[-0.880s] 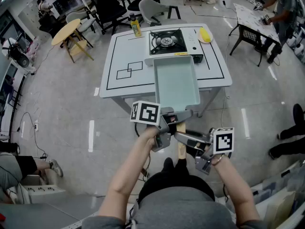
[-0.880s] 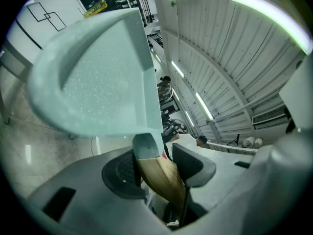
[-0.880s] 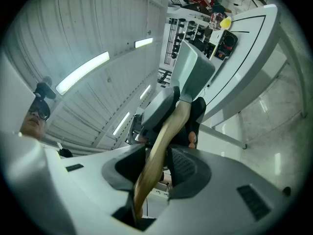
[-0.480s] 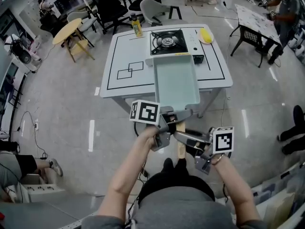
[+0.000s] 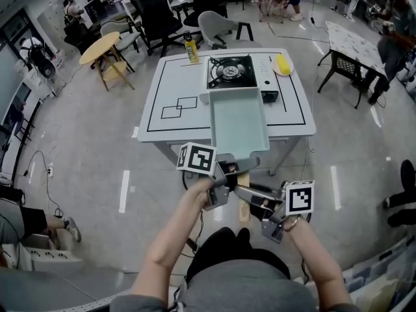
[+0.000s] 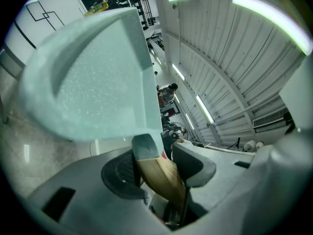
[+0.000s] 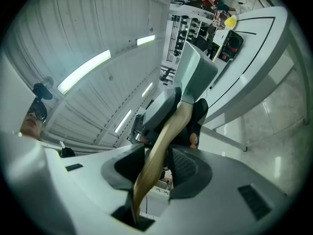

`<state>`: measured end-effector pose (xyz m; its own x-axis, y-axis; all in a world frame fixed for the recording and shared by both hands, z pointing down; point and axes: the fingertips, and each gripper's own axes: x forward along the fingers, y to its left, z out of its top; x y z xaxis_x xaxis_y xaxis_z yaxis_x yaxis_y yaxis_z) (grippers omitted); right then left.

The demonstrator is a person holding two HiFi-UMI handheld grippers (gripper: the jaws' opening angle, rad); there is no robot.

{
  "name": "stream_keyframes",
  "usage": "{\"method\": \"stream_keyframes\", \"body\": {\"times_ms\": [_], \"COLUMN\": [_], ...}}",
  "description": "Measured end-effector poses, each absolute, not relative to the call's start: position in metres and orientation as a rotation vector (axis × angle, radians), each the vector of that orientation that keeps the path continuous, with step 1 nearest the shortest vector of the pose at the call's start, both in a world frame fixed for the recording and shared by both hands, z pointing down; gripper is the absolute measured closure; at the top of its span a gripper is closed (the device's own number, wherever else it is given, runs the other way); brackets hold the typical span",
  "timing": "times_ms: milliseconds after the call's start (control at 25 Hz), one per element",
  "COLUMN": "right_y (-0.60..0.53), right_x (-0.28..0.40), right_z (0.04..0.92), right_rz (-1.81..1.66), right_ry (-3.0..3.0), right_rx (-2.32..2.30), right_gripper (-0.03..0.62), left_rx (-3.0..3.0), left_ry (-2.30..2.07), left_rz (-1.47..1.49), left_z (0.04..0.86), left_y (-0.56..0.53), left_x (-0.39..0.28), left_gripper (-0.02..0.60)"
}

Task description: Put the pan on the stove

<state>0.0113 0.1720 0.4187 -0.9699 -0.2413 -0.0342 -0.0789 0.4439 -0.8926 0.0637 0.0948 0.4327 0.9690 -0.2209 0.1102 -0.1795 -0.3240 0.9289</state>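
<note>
Right gripper view. The right tool (image 7: pixel 156 166) fills the lower foreground, its two dark pads closed against either side of a wooden handle (image 7: pixel 168 131) that rises diagonally between them. Farther along, the left tool (image 7: pixel 157 109) clamps the same handle just below where it joins the pale green pan (image 7: pixel 195 70), which is seen edge-on and tilted. Beyond the pan lies a white tabletop (image 7: pixel 266 35) marked with black lines, carrying a black stove (image 7: pixel 230 45) and, near it, a small yellow object (image 7: pixel 229 21). Glossy floor (image 7: pixel 283 126) shows at right; a ribbed ceiling with strip lights (image 7: pixel 83 72) occupies the upper left.
</note>
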Motion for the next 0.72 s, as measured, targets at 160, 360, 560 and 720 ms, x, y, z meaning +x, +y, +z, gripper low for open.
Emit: {"method": "stream_keyframes", "body": {"times_ms": [160,360,560,720], "right_y": [0.160,0.134,0.089,0.047], "right_x": [0.016,0.016,0.010,0.001], "right_z": [0.421,0.425,0.425,0.427], "right_rz": [-1.552,-1.558,-1.549,-1.548], "right_ry": [2.539,2.527,2.536,2.538], "right_rx": [-0.281,-0.290,-0.315,-0.335], "right_gripper": [0.439,0.437,0.437,0.439], "left_rx": [1.906,1.910,1.920,1.934], "left_ry": [-0.297,-0.299,-0.286,-0.282], "left_rz": [-0.048,-0.045,-0.044,-0.032], "left_z": [0.435,0.437,0.436,0.435], "left_y": [0.083,0.057,0.013,-0.029], "left_x": [0.068,0.067,0.062,0.054], "left_gripper": [0.408,0.408,0.408,0.408]}}
